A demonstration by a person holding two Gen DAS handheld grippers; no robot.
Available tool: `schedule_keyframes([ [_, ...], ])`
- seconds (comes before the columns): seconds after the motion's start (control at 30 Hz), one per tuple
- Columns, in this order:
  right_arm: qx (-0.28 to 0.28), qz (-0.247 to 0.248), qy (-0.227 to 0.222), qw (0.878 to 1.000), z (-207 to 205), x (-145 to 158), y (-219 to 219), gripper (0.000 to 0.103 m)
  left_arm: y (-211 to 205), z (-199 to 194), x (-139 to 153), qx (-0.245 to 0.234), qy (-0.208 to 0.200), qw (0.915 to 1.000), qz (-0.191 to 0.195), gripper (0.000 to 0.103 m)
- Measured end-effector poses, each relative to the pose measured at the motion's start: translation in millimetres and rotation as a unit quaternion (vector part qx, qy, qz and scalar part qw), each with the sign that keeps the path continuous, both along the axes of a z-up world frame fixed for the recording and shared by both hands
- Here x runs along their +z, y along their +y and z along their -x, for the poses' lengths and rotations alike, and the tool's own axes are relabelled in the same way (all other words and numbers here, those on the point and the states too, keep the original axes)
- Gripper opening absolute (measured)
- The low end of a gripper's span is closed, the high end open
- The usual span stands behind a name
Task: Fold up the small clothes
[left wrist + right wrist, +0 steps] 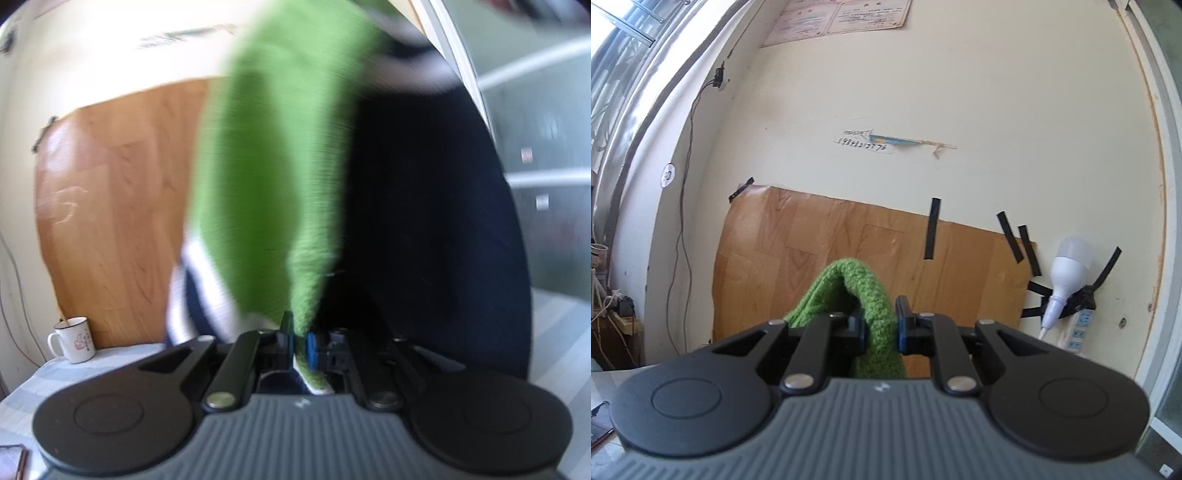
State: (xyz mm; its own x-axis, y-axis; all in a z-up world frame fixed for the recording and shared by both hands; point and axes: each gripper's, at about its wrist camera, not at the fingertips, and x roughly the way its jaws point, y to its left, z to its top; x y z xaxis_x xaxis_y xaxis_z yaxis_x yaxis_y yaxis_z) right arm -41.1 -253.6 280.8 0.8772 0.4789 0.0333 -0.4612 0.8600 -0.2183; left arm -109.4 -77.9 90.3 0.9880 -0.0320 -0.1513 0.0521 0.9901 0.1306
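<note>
Counter (110,363): covered in a pale cloth with faint blue-grey checks; seen along the lower left of the left wrist view and at its right edge.

Wall (960,92): cream, scuffed. A wood-grain sheet (820,236) is fixed to its lower part with strips of black tape. Above it, a torn paper label with handwritten digits (864,142); higher up, framed papers (842,18). Window frame (624,74) at far left, with a thin cable (685,192) running down the wall beside it.

Other items: white enamel mug (74,339) with a small pink print, upright at the counter's back edge against the wood-grain sheet. White bulb in a socket (1067,273) taped to the wall at right, just above a power strip (1078,328). Phone edge (13,461) at lower left corner.

Green knit garment (875,306): off the counter, held up between both tools. In the left wrist view, motion-blurred, it hangs across the centre with navy and white bands, blocking much of the wall; a large dark shape to its right cannot be identified.

Left gripper (300,345): fingers closed tight on a thin edge of the garment.

Right gripper (881,328): fingers clamped on a thick fold of the garment, which arches above them.
</note>
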Motion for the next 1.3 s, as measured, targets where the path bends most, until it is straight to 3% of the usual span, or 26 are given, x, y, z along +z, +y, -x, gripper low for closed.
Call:
schedule_keyframes([
  [0.2,-0.017,-0.013,-0.015,1.0,7.1,2.7,-11.8,0.018,52.7,44.9,38.5,0.04,-0.044,0.9959,0.068,0.006],
  [0.33,-0.008,-0.01,-0.035,0.999,27.6,17.6,-9.3,0.018,87.1,71.5,86.5,0.051,-0.092,0.9887,0.107,0.006],
  [0.43,-0.008,-0.023,-0.055,0.998,49.0,37.2,-11.5,0.018,105.6,94.6,132.1,0.045,-0.135,0.9833,0.113,0.006],
  [0.57,-0.012,-0.042,-0.087,0.995,77.8,64.5,-17.9,0.018,124.7,125.4,183.8,0.033,-0.164,0.9776,0.127,0.006],
  [0.63,-0.01,-0.045,-0.096,0.994,87.0,75.4,-23.1,0.018,126.4,137.4,202.2,0.033,-0.175,0.9759,0.126,0.006],
  [0.77,-0.004,-0.038,-0.082,0.996,81.5,76.0,-26.7,0.018,127.7,124.3,220.2,0.036,-0.188,0.975,0.112,0.006],
  [0.87,-0.002,-0.018,-0.037,0.999,41.8,46.3,-23.0,0.018,126.5,80.7,202.1,0.033,-0.155,0.9799,0.121,0.006],
  [0.93,-0.003,-0.009,0.004,1.0,4.4,13.7,-21.2,0.018,121.9,45.0,172.8,0.043,-0.12,0.9835,0.129,0.006],
  [1.1,-0.026,0.005,0.129,0.991,-112.4,-96.7,3.9,0.018,114.0,-57.1,86.8,0.1,-0.025,0.9837,0.148,0.006],
  [1.17,-0.056,0.019,0.183,0.981,-169.5,-151.9,21.9,0.021,118.6,-115.6,49.6,0.127,0.03,0.9778,0.164,0.006],
  [1.23,-0.096,0.066,0.241,0.964,-220.8,-213.1,38.4,0.032,120.2,-174.2,5.7,0.163,0.092,0.9696,0.158,0.006],
  [1.27,-0.121,0.088,0.276,0.949,-241.0,-241.0,41.8,0.034,121.1,-201.1,-18.2,0.172,0.14,0.9638,0.148,0.007],
  [1.3,-0.137,0.093,0.312,0.936,-253.2,-262.6,38.2,0.034,124.8,-222.7,-40.7,0.17,0.203,0.9528,0.148,0.007],
])
